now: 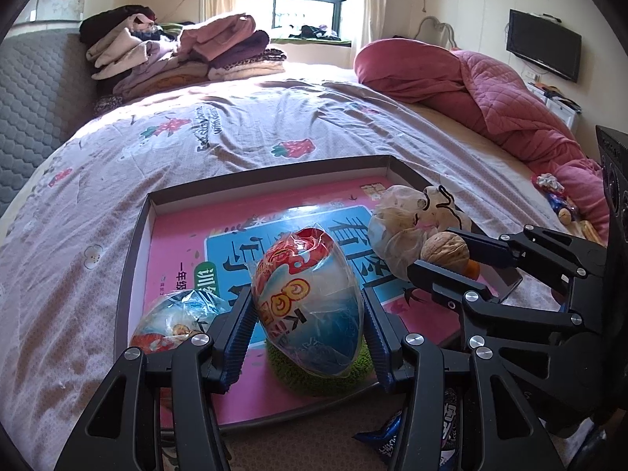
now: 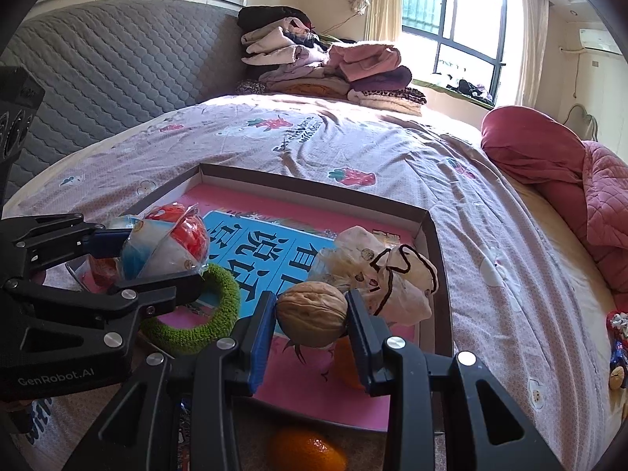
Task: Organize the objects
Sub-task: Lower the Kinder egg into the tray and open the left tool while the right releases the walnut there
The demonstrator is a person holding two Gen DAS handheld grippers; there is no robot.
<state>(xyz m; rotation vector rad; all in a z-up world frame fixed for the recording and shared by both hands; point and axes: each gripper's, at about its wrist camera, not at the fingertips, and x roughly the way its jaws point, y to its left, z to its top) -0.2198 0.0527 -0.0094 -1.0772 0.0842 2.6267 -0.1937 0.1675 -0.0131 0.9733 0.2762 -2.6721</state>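
A shallow box lid (image 1: 135, 243) with a pink and blue printed floor lies on the bed. My left gripper (image 1: 308, 306) is shut on a wrapped toy egg (image 1: 310, 298), red, white and blue, held above a green fuzzy ring (image 1: 282, 373). My right gripper (image 2: 310, 314) is shut on a walnut (image 2: 312, 312) over the lid's right part. The same walnut (image 1: 445, 251) and right gripper (image 1: 439, 255) show at the right of the left wrist view. The egg (image 2: 165, 245) and green ring (image 2: 219, 306) show left in the right wrist view.
A second wrapped egg (image 1: 172, 322) lies at the lid's left. A crumpled plastic bag (image 2: 384, 274) sits in its far right corner. An orange (image 2: 306, 451) and snack packets (image 1: 380, 439) lie near the lid's front edge. Pink quilt (image 1: 510, 94) and folded clothes (image 1: 184, 51) cover the far bed.
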